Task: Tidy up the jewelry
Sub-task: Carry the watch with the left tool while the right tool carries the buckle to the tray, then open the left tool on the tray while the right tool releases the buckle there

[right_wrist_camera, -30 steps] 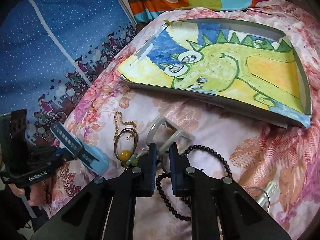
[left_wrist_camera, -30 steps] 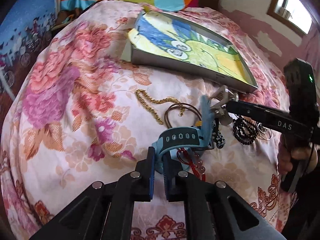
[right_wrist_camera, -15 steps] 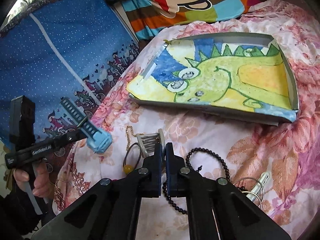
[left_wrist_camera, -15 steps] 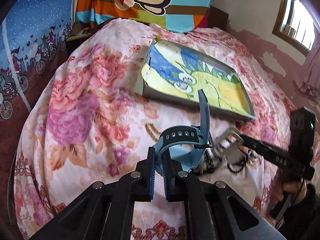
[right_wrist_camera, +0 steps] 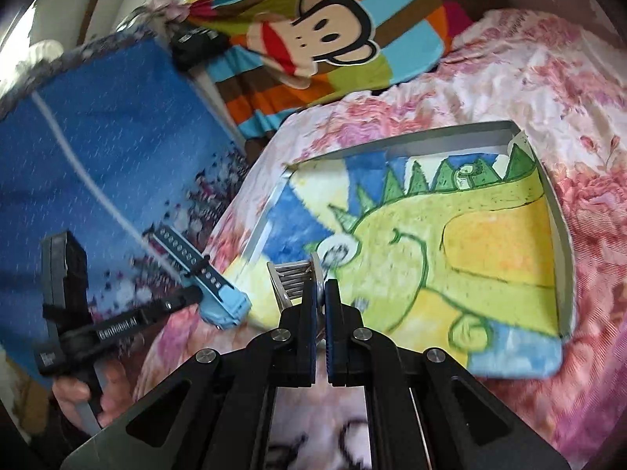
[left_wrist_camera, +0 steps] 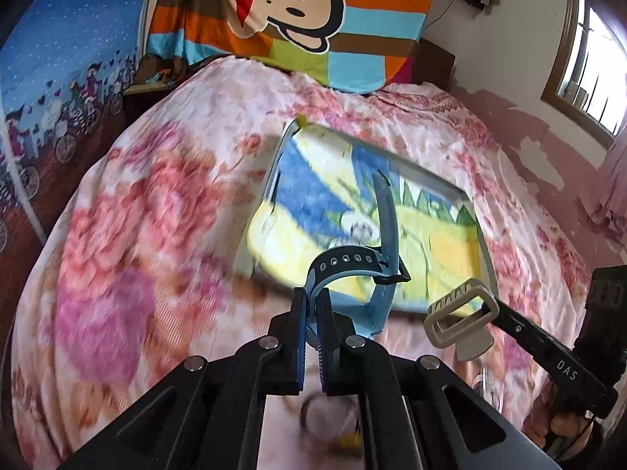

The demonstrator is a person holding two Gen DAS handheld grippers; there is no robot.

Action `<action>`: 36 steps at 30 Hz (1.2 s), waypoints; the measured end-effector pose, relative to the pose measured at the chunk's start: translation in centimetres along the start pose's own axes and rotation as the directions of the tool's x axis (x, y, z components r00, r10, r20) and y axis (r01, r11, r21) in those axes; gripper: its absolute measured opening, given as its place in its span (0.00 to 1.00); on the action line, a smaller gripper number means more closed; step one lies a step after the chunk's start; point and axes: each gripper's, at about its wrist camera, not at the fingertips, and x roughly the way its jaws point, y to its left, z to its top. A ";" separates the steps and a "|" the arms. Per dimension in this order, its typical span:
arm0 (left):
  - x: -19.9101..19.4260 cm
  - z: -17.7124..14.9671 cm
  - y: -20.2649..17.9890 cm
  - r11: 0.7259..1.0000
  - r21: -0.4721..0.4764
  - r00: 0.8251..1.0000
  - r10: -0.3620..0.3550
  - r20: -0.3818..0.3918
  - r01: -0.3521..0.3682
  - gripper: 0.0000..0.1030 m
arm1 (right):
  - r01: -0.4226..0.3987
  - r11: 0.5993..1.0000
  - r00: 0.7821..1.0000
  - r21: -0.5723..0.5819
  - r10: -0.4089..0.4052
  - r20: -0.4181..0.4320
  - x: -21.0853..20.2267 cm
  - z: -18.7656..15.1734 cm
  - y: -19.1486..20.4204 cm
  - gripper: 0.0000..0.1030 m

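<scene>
Left gripper (left_wrist_camera: 311, 315) is clamped on the blue watch (left_wrist_camera: 354, 270), carrying it in the air over the near edge of the tray (left_wrist_camera: 274, 164), one strap end sticking up, the other looped back through the buckle! Right gripper (right_wrist_camera: 320, 301) is pinched tight on a beige hair clip (right_wrist_camera: 294, 278), teeth pointing up, also off the bedspread (left_wrist_camera: 137, 203) and just short of the tray's near edge. The tray, with its dinosaur drawing (right_wrist_camera: 450, 243) inside, lies on the bed in front of the monkey blanket (left_wrist_camera: 298, 8)
</scene>
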 end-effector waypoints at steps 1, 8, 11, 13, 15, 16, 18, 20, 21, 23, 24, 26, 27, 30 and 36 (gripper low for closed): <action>0.7 0.6 -0.1 1.000 -0.002 1.000 0.000 0.003 0.000 0.05 | -0.002 1.000 1.000 0.022 0.002 -0.005 0.9 0.2 -0.4 0.04; 5.2 2.7 -0.5 0.999 -0.023 0.999 0.022 -0.032 -0.023 0.05 | 0.058 0.996 0.996 0.061 -0.054 -0.067 5.4 -0.1 -1.8 0.04; 6.7 3.0 -0.3 0.999 -0.032 0.998 0.039 -0.055 -0.040 0.05 | 0.114 0.993 0.991 0.008 -0.113 -0.068 5.9 -0.2 -1.5 0.05; 7.2 3.0 -0.2 0.998 -0.036 0.996 0.052 -0.068 -0.055 0.05 | 0.140 0.990 0.988 -0.024 -0.141 -0.069 5.9 0.2 -1.4 0.05; 7.6 2.8 -0.2 0.997 -0.035 0.995 0.065 -0.076 -0.067 0.08 | 0.173 0.983 0.982 -0.057 -0.177 -0.072 5.7 0.6 -1.4 0.09; 7.7 2.7 -0.2 0.997 -0.035 0.995 0.065 -0.077 -0.068 0.08 | 0.190 0.979 0.978 -0.075 -0.195 -0.071 5.6 0.7 -1.2 0.13; 7.6 2.6 0.0 0.996 -0.042 0.995 0.071 -0.073 -0.074 0.12 | 0.208 0.973 0.975 -0.098 -0.214 -0.058 5.0 0.9 -1.2 0.23; 7.6 2.5 0.2 0.996 -0.063 0.996 0.051 -0.077 -0.056 0.14 | 0.228 0.966 0.971 -0.122 -0.235 -0.042 4.4 1.0 -1.0 0.37; 7.7 2.5 0.3 0.996 -0.072 0.996 0.041 -0.077 -0.047 0.14 | 0.231 0.964 0.971 -0.129 -0.237 -0.036 4.0 1.1 -0.9 0.42; 7.6 2.4 0.4 0.996 -0.086 0.996 0.021 -0.083 -0.028 0.15 | 0.239 0.960 0.969 -0.148 -0.246 -0.028 3.3 1.1 -0.6 0.42; 7.5 2.2 0.3 0.996 -0.085 0.996 0.019 -0.088 -0.026 0.16 | 0.241 0.959 0.969 -0.152 -0.247 -0.027 2.9 1.0 -0.5 0.42; 7.2 1.9 0.1 0.997 -0.075 0.996 0.025 -0.091 -0.032 0.16 | 0.249 0.954 0.966 -0.167 -0.257 -0.022 2.1 0.9 -0.2 0.46; 6.9 1.7 0.0 0.997 -0.068 0.996 0.026 -0.087 -0.032 0.16 | 0.255 0.951 0.965 -0.172 -0.262 -0.017 1.8 0.7 0.0 0.51; 5.4 1.3 -0.4 0.998 -0.052 0.998 0.028 -0.059 -0.031 0.30 | 0.263 0.946 0.964 -0.188 -0.267 0.005 -0.2 0.2 0.6 0.58; 0.3 0.2 -0.9 0.997 -0.054 0.995 0.056 0.083 -0.052 0.82 | 0.267 0.939 0.964 -0.215 -0.258 0.067 -4.9 -1.3 1.8 0.78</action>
